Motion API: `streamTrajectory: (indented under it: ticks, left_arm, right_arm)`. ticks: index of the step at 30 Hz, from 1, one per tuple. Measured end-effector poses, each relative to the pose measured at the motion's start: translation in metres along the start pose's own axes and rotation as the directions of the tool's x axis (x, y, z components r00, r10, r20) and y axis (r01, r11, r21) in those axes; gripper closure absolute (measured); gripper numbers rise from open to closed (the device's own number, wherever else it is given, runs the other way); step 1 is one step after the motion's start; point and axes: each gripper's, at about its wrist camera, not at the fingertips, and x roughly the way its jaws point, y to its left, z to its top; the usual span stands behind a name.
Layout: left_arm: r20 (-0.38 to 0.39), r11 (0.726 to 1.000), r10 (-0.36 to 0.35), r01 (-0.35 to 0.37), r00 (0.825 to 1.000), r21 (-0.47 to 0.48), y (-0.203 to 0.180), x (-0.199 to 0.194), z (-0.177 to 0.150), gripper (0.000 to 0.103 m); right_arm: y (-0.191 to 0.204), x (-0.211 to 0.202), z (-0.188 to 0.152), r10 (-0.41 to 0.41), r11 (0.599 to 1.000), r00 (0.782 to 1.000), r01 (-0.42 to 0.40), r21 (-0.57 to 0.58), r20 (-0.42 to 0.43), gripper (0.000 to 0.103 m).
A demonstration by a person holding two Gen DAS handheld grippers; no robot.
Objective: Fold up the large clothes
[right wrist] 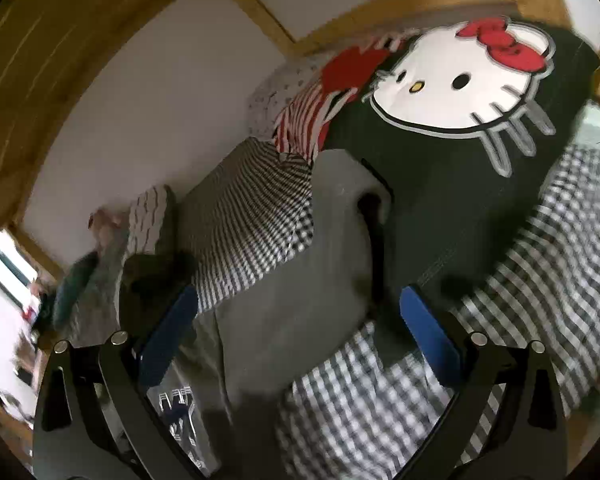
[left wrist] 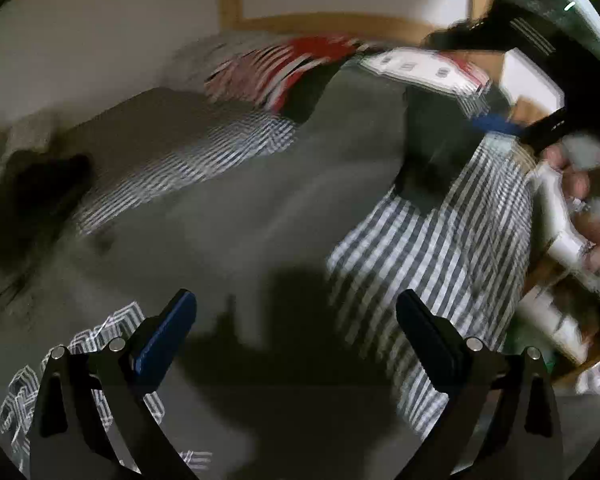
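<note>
Both jaws are spread wide and nothing is held between them. Left gripper is seen hanging over a grey sheet, its blue pads well apart; the left view is smeared by motion blur. Near left, under the left finger, a patch of white line-patterned cloth is seen. Far left, a dark lump lies on the bed; what it is cannot be told. A gingham cloth is draped across the far middle, with a red-striped garment beyond it against a white wall with wood trim. To the right, more gingham is spread toward the near edge. At the far right edge the other gripper is seen, gripped by a hand.

Right gripper is likewise parted over the grey sheet, pads clear of fabric. Far left, a window is glimpsed. Gingham lies left of centre; the red-striped garment sits beyond it. A large black shirt with a white cat face and red bow is spread on the far right, just beyond the right finger. A wide gingham spread runs along its right side and toward the near edge. Whether the fingertips touch the bedding cannot be told.
</note>
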Motion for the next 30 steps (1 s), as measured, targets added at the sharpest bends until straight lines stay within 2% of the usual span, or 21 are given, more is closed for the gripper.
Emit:
streamTrajectory:
  ticks: [1, 3, 5, 7, 9, 11, 14, 17, 19, 20, 26, 29, 30]
  left_arm:
    - [0.000, 1.000, -0.030, 0.030, 1.000, -0.009, 0.000, 0.010, 0.010, 0.004]
    - [-0.044, 0.990, -0.138, 0.136, 0.990, -0.037, 0.004, 0.045, 0.034, 0.005]
    - [-0.101, 0.984, -0.173, 0.168, 0.980, -0.058, 0.006, 0.077, 0.048, 0.005]
    - [-0.149, 0.985, -0.165, 0.156, 0.975, -0.067, 0.006, 0.098, 0.056, 0.005]
    - [-0.181, 0.981, -0.187, 0.175, 0.965, -0.084, 0.008, 0.118, 0.060, 0.005]
    - [-0.170, 0.979, -0.198, 0.187, 0.965, -0.078, 0.009, 0.125, 0.062, 0.005]
    - [-0.157, 0.977, -0.207, 0.195, 0.966, -0.090, 0.012, 0.129, 0.060, 0.005]
    - [-0.158, 0.975, -0.210, 0.196, 0.965, -0.102, 0.013, 0.134, 0.055, 0.005]
    - [-0.148, 0.979, -0.195, 0.184, 0.970, -0.085, 0.011, 0.132, 0.052, 0.005]
    - [-0.147, 0.982, -0.183, 0.175, 0.972, -0.070, 0.008, 0.131, 0.050, 0.005]
    - [-0.129, 0.981, -0.188, 0.180, 0.974, -0.068, 0.009, 0.130, 0.046, 0.005]
    - [-0.123, 0.982, -0.185, 0.178, 0.975, -0.066, 0.012, 0.136, 0.048, 0.005]
    - [-0.123, 0.983, -0.181, 0.174, 0.976, -0.063, 0.012, 0.137, 0.048, 0.005]
  right_arm:
    - [-0.005, 0.010, 0.009, 0.006, 1.000, 1.000, -0.006, 0.019, -0.009, 0.003]
    - [-0.020, 0.040, 0.030, 0.015, 0.996, 0.999, -0.010, 0.091, -0.052, 0.003]
    - [-0.033, 0.066, 0.044, 0.041, 0.988, 0.994, -0.024, 0.155, -0.105, 0.003]
    - [-0.042, 0.084, 0.051, 0.080, 0.977, 0.987, -0.050, 0.206, -0.139, 0.003]
    - [-0.044, 0.101, 0.058, 0.060, 0.975, 0.985, -0.022, 0.222, -0.165, 0.003]
    - [-0.040, 0.106, 0.065, 0.062, 0.974, 0.981, -0.019, 0.224, -0.186, 0.003]
    - [-0.029, 0.092, 0.065, 0.117, 0.975, 0.984, -0.088, 0.203, -0.136, 0.004]
    - [-0.034, 0.083, 0.058, 0.189, 0.950, 0.972, -0.145, 0.277, -0.141, 0.004]
    - [-0.042, 0.077, 0.058, 0.256, 0.925, 0.954, -0.196, 0.325, -0.156, 0.004]
    - [-0.044, 0.072, 0.055, 0.267, 0.915, 0.947, -0.191, 0.356, -0.177, 0.004]
    - [-0.042, 0.034, 0.049, 0.279, 0.902, 0.948, -0.204, 0.381, -0.155, 0.004]
    - [-0.045, 0.056, 0.057, 0.302, 0.895, 0.934, -0.209, 0.395, -0.189, 0.004]
    - [-0.047, 0.073, 0.061, 0.336, 0.880, 0.917, -0.223, 0.419, -0.217, 0.004]
